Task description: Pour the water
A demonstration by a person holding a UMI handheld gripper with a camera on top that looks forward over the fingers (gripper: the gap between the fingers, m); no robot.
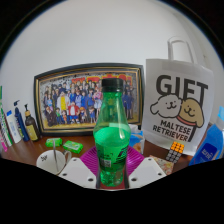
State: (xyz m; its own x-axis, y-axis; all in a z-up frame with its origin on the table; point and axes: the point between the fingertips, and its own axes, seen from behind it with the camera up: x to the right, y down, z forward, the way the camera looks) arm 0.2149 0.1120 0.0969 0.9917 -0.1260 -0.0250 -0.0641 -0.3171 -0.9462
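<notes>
One green bottle [111,135] clamped upright in the closed hand-held gripper [111,172].

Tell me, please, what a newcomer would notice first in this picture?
First, the green bottle with its dark cap, standing upright between the fingers of the gripper. Beyond it, a framed group photo leans against the wall. Beside that frame stands a white gift bag with cartoon dogs.

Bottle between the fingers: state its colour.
Green, with a green cap; the bottle shows in the gripper view.
</notes>
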